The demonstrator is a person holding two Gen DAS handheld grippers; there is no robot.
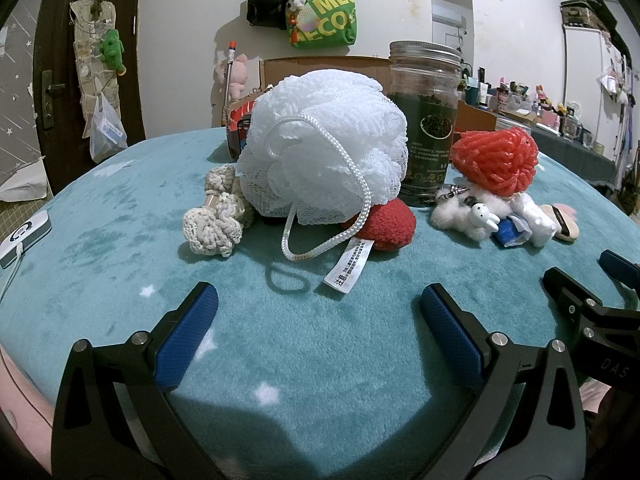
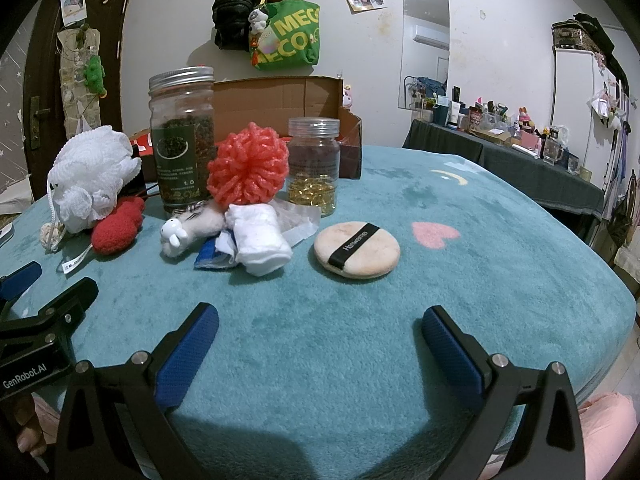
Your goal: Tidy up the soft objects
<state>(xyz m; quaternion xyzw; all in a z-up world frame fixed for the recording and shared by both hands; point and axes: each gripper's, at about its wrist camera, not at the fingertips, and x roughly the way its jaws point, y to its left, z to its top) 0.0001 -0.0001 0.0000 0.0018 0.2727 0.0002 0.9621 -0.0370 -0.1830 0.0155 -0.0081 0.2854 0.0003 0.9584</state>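
— Where are the soft things?
— White bath pouf (image 1: pixel 320 148), red pouf (image 2: pixel 248 168) and powder puff (image 2: pixel 357 249) sit on the teal surface (image 2: pixel 460 300); left tongs (image 1: pixel 319 312) and right tongs (image 2: pixel 320 330) gape wide, empty

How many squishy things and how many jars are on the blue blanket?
Mesh bath balls: 2, the white bath ball and the red mesh ball
Knitted things: 2, the cream crochet piece and the red knitted piece
Plush toys: 1, the white plush toy
Rolled white cloths: 1
Powder puffs: 1
Jars: 2, the tall tea jar and the short capsule jar
Total: 9
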